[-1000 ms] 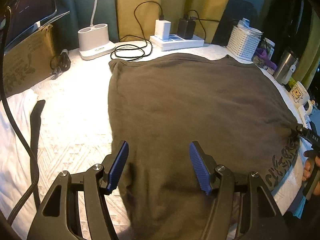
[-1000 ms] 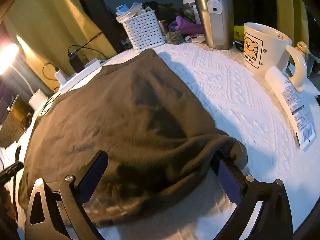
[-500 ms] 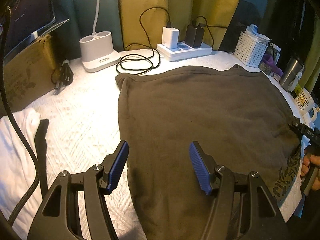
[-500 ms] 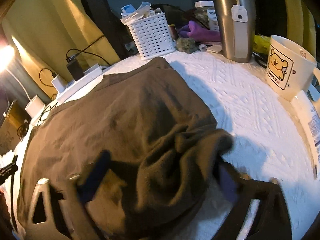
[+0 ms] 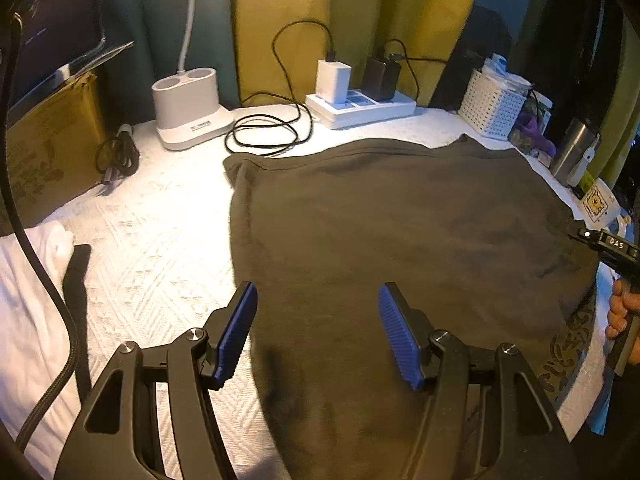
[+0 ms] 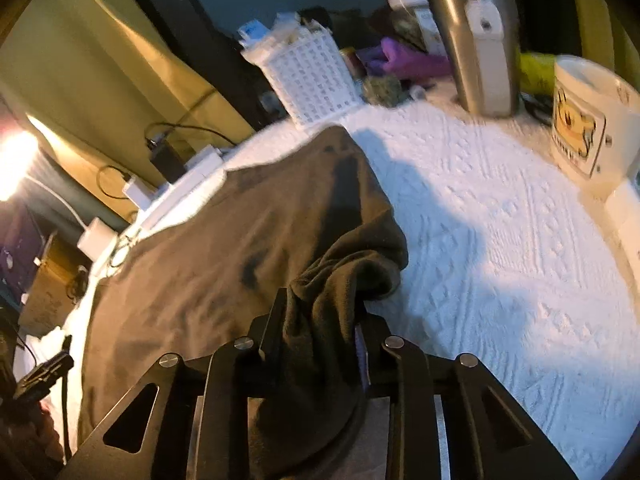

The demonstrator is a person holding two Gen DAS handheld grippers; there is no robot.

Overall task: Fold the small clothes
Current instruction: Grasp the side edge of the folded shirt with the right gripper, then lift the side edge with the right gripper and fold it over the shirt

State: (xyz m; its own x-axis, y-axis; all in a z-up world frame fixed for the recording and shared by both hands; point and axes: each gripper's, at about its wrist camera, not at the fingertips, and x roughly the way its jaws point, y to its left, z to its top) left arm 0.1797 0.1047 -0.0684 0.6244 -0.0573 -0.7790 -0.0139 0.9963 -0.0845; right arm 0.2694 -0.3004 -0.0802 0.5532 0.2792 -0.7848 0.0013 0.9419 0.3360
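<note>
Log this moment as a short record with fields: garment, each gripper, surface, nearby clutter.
garment: dark olive shirt, spread flat on the bedspread, right edge bunched up
right gripper: jaws closing, a bunched fold of the shirt between them
left gripper: open, over the shirt's near left part, nothing between the pads
surface: white textured bedspread
clutter on right: white basket, steel tumbler, bear mug
clutter at back: power strip, coiled black cable, white lamp base

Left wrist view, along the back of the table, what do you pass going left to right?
Brown cardboard box → white two-cup lamp base → coiled black cable → white power strip with plugged chargers → white lattice plastic basket → steel tumbler → white bear-print mug.
</note>
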